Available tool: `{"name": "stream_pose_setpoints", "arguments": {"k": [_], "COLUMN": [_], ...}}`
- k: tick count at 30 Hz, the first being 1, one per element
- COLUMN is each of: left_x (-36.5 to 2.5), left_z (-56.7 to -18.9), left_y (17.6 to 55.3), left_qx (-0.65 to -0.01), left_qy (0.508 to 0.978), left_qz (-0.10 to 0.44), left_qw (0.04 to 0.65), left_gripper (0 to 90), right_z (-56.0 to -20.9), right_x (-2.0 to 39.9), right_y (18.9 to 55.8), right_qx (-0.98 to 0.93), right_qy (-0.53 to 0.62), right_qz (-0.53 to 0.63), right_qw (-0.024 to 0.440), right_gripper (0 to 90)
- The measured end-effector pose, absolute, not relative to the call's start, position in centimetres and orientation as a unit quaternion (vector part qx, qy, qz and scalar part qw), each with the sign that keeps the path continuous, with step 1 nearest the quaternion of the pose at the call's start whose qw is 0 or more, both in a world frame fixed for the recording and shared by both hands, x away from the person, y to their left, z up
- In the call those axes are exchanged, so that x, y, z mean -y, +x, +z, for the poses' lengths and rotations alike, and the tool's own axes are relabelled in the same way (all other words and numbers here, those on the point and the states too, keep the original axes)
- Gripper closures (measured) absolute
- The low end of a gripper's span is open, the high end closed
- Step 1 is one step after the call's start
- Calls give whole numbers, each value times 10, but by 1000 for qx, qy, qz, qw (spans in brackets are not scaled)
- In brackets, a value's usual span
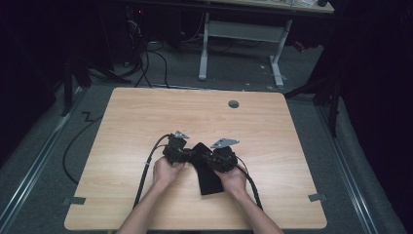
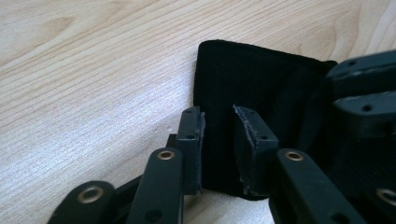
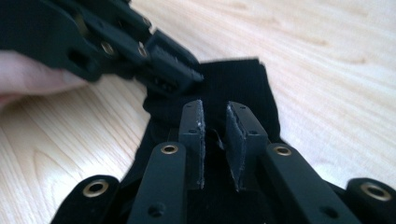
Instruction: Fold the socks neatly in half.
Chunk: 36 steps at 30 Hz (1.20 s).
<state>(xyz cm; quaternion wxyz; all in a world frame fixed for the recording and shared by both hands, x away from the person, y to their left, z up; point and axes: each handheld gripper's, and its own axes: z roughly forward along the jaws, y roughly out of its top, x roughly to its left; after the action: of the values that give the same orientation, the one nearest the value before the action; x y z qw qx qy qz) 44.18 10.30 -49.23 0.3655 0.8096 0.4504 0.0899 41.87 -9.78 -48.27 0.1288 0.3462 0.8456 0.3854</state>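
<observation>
Black cloth (image 1: pixel 206 170), probably a sock or narrow knit band, lies flat on the wooden surface (image 1: pixel 146 117) near the person's edge, slightly right of centre. Both tools work its far end.

Left gripper (image 1: pixel 179 152): in its own view (image 2: pixel 218 140) the jaws straddle the cloth's left edge, one pad (image 2: pixel 192 140) at the edge over bare wood, the other (image 2: pixel 250 144) on top of the fabric. A gap shows between them and no fold is visibly pinched, so I read them as partly closed but not yet gripping.

Right gripper (image 1: pixel 221 158): in its own view (image 3: pixel 215 140) the jaws stand narrow, with a small raised ridge of cloth between the pads (image 3: pixel 194 140). It looks like a pinch on the fabric, though a sliver of gap makes the hold seem light.

Risks from here, as judgement:
- Left jaws may close on a single layer or only on the hem edge, and the cloth would slip out on lifting.
- The lower left pad may scrape the wood and push the cloth away rather than get under it.
- The two tool heads are very close together; closing or turning either could make them collide or trap the same fold.
- If the right hand pulls first, its thin pinch may let go.
</observation>
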Motion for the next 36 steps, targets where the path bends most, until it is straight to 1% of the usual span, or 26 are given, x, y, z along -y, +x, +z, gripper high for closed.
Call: {"name": "stream_pose_setpoints", "arguments": {"k": [7,16,19,22,27,33,36], "left_x": [-104,-105,-104,-102,-99,-88,-87], "left_z": [-491,-475,-467,-460,-458,-463,-467], "left_y": [442,433,426,419,412,401,397], "left_qx": [-446,-425,-410,-391,-377,-348,-346], "left_qy": [806,793,793,801,809,828,828], "left_qz": [86,90,93,105,105,119,121], "left_qw": [380,427,440,441,439,423,424], "left_gripper": [771,798,798,801,809,814,814], "right_z": [-492,-495,-496,-497,-498,-497,-497], "right_x": [101,98,97,92,87,89,90], "right_y": [412,408,409,410,411,409,407], "right_qx": [-852,-854,-854,-851,-848,-848,-854], "right_qy": [344,345,338,340,341,342,335], "right_qz": [376,367,371,373,379,378,370], "right_qw": [121,127,140,144,148,142,146], "right_gripper": [769,768,767,766,764,727,710]}}
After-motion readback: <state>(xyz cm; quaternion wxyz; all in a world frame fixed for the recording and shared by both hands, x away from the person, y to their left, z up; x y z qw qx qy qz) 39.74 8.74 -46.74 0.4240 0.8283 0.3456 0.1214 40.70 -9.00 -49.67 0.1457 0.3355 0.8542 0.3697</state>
